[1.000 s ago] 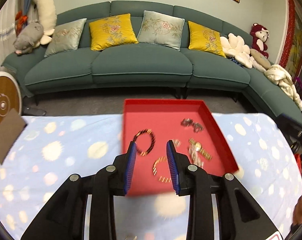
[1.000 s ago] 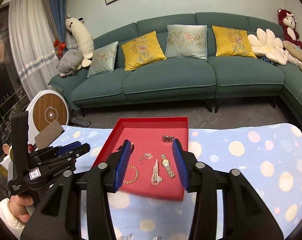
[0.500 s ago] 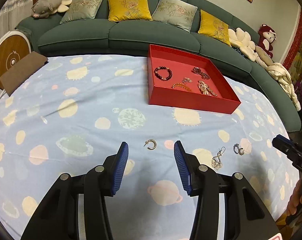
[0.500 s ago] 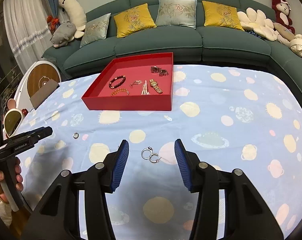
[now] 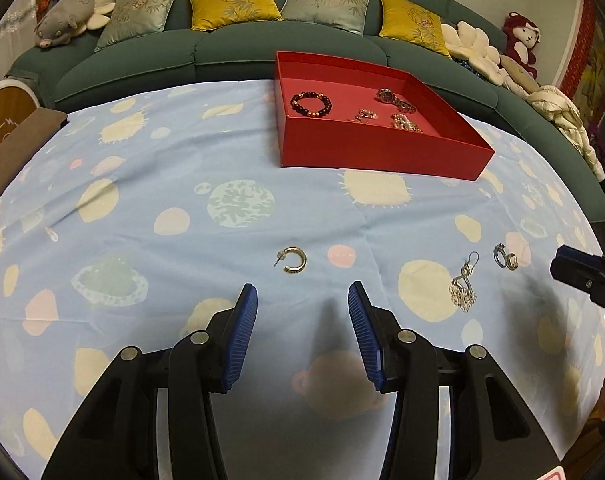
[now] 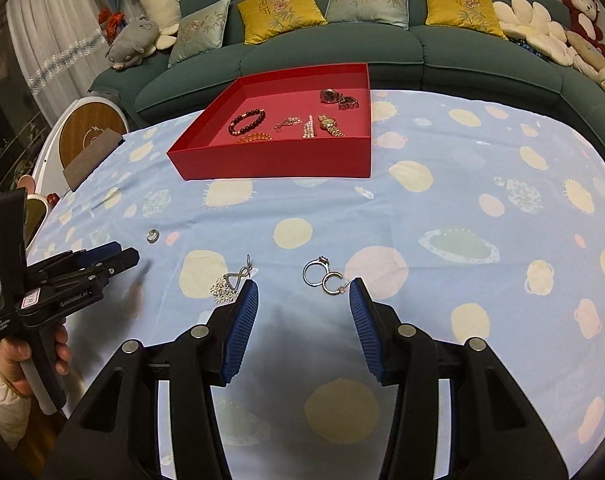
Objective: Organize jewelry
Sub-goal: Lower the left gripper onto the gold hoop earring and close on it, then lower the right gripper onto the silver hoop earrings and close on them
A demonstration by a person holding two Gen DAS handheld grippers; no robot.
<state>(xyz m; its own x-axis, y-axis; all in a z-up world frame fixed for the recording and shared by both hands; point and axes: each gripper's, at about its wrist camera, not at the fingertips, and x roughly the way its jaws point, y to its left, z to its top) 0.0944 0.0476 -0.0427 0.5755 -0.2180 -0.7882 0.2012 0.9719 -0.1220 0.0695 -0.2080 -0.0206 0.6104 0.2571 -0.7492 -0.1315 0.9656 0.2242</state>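
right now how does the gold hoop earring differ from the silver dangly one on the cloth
The hoop earring is gold; the dangly earring is silver. The hoop is a plain open C with a short post; the dangly one is a hook and twist above a lacy cluster. The hoop lies just ahead of the open left hand-held gripper; the dangly one lies off to that gripper's right, nearer the rings. Both lie flat on the cloth, outside the red tray.

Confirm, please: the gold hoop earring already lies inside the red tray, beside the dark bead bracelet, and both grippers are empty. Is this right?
Not quite. The gold hoop earring lies on the blue cloth, just ahead of the left gripper, not in the red tray; the left wrist view shows it. Both grippers are empty, the right gripper too.
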